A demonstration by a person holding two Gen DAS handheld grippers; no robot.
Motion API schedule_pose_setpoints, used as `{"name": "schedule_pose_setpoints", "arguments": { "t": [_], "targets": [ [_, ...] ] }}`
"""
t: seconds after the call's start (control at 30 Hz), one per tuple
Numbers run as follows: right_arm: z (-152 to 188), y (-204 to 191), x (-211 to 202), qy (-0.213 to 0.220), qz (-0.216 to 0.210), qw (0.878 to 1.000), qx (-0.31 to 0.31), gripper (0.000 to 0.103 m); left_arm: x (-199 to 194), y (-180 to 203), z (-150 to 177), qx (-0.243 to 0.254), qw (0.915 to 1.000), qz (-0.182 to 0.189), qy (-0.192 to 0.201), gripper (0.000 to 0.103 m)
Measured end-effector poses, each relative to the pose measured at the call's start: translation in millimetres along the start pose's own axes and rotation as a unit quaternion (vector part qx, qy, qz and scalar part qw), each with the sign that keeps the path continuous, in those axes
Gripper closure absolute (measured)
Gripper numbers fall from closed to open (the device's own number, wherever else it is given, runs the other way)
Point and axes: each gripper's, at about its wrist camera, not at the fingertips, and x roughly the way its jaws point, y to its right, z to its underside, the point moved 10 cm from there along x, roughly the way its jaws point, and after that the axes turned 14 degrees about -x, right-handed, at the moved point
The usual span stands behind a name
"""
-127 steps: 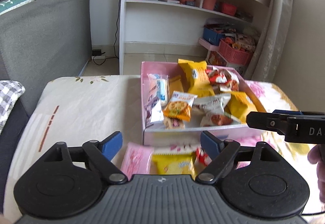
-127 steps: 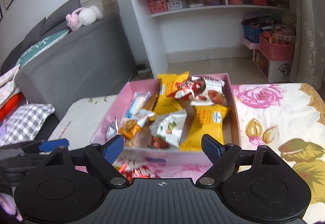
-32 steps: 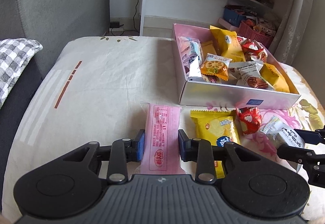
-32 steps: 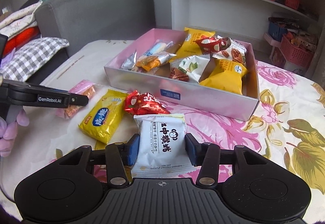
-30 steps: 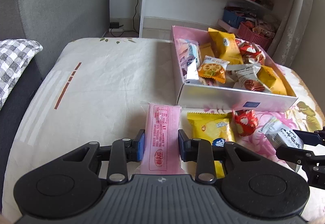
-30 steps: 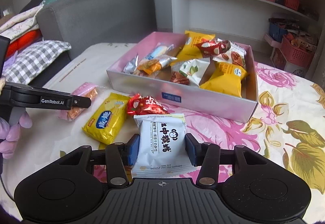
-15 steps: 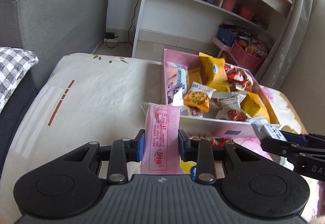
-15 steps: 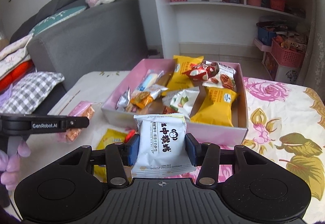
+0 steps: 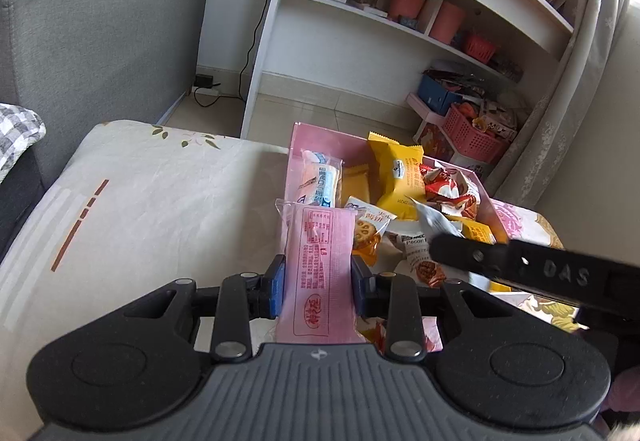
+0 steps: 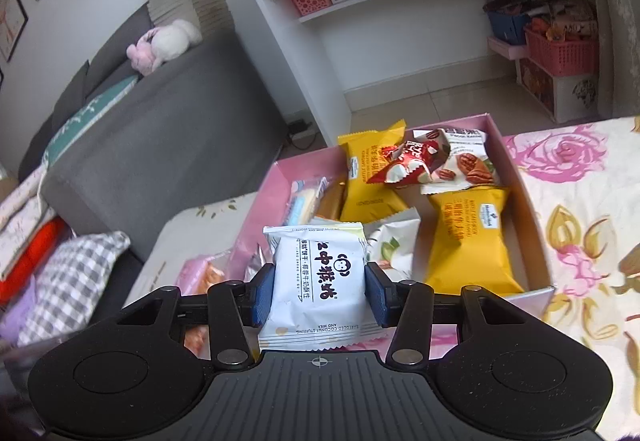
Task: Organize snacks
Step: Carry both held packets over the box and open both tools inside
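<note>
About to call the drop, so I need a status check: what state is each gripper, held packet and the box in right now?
left gripper: shut on the pink packet
pink packet: held upright, lifted near the box's front
right gripper: shut on the white packet
white packet: held, lifted over the box's near edge
pink box: open, lidless, holding many snacks

Left claw (image 9: pixel 318 279): jaws closed, clamping a pink packet (image 9: pixel 319 273) held lengthwise. Right claw (image 10: pixel 319 295): jaws closed, clamping a white packet (image 10: pixel 319 281); its arm reaches across the left view, level with the left claw.
</note>
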Motion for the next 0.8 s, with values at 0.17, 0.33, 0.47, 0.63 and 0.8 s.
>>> {"name": "schedule_pose_setpoints", "arguments": {
  "t": [0.17, 0.33, 0.47, 0.63, 0.8],
  "targets": [
    [-7, 0, 10, 0.011, -0.014, 1.000, 0.016, 0.056, 5, -1, -7, -0.010, 0.9999, 0.006, 0.005, 0.074],
    [-15, 0, 16, 0.019, -0.031, 0.999, 0.033, 0.056, 12, -2, -16, -0.023, 0.9997, 0.011, 0.005, 0.074],
    [-19, 1, 21, 0.023, -0.036, 0.998, 0.038, 0.056, 18, 1, -23, -0.009, 0.9999, 0.009, 0.010, 0.073],
    [-19, 7, 27, 0.024, -0.044, 0.998, 0.040, 0.054, 27, 9, -34, 0.005, 0.9998, 0.012, 0.017, 0.073],
    [-19, 15, 29, 0.023, -0.047, 0.998, 0.047, 0.050, 41, 16, -38, 0.024, 0.9994, 0.006, 0.022, 0.073]
  ]
}}
